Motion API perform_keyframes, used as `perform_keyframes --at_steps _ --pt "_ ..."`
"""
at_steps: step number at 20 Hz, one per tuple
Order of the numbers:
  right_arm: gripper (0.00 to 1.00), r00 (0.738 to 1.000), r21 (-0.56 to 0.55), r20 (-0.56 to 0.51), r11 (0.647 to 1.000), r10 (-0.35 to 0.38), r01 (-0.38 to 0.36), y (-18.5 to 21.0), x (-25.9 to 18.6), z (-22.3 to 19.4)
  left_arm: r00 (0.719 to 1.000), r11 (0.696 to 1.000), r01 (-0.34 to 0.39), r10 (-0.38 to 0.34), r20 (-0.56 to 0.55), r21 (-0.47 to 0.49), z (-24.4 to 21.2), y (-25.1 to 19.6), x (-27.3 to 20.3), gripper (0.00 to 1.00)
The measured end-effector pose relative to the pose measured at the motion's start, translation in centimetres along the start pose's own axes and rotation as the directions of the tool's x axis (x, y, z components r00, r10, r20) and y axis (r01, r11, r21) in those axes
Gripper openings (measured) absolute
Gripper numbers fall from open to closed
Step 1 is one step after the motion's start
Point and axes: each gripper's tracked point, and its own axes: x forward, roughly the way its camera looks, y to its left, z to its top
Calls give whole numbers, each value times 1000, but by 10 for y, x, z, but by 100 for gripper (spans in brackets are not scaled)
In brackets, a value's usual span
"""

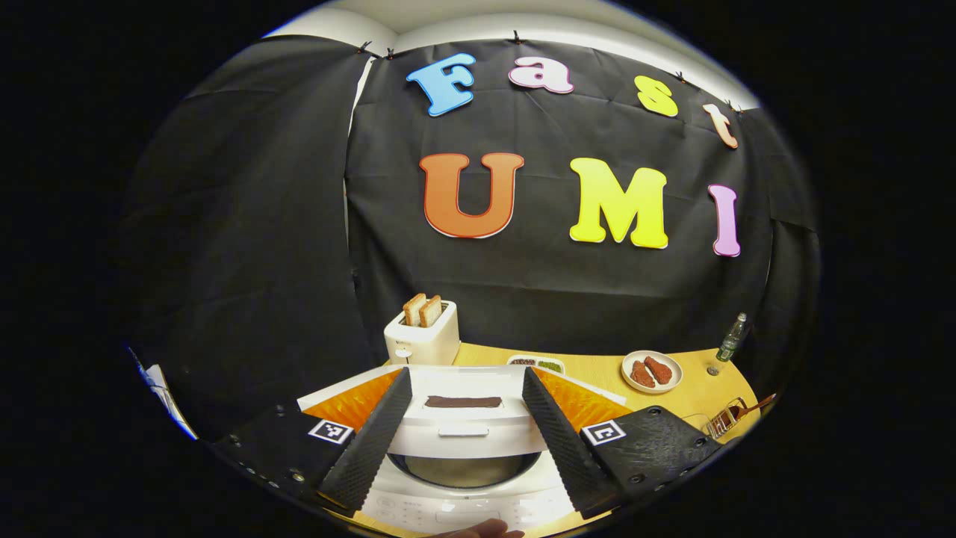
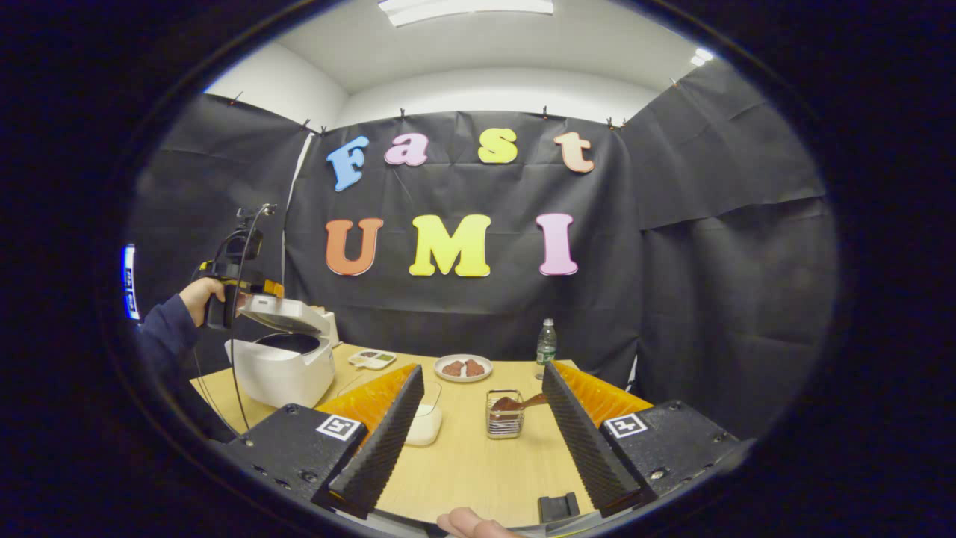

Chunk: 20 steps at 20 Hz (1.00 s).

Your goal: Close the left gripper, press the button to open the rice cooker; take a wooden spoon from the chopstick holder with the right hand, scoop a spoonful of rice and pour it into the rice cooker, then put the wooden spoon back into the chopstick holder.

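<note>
— Now, where is the rice cooker [image 2: 282,364] seen?

— At nine o'clock on the wooden table [image 2: 478,463] in the right gripper view, white, its lid [image 2: 280,311] raised and the dark inner pot exposed. In the left gripper view the open pot [image 1: 463,467] is seen from above, at six o'clock, between the fingers.

— And the spoon?

— The wooden spoon [image 2: 523,403] is kept in the wire chopstick holder [image 2: 505,413], at the table's centre, its handle tilted toward three o'clock. A clear container of rice [image 2: 426,418] is seen beside the left finger there.

— How are the tongs held?

— The right gripper [image 2: 484,437] is spread apart, nothing between its fingers. The left gripper [image 1: 464,433] is likewise parted, above the cooker; it is gripped by a hand [image 2: 200,293] at nine o'clock.

— What else is noted?

— A plate [image 2: 463,368], a bottle [image 2: 547,345] and a toaster [image 1: 422,336] at twelve o'clock.
</note>
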Motion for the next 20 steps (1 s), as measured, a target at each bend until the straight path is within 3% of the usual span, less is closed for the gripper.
perform_keyframes --at_steps 3,7,12,20 --pt "99 997 0 31 998 -69 69 -14 -7 8 998 1000 -17 18 -56 15 -35 -2 -7 96" --pt "100 1000 25 19 1000 -19 19 3 -6 4 995 999 -18 21 -101 34 -66 -2 -10 96" --pt "100 996 48 67 997 -57 54 2 -6 19 980 999 -1 8 -200 33 -105 1 -6 96" --pt "99 997 61 45 996 -62 59 7 -2 12 995 1000 -25 26 -93 17 -104 4 1 99"
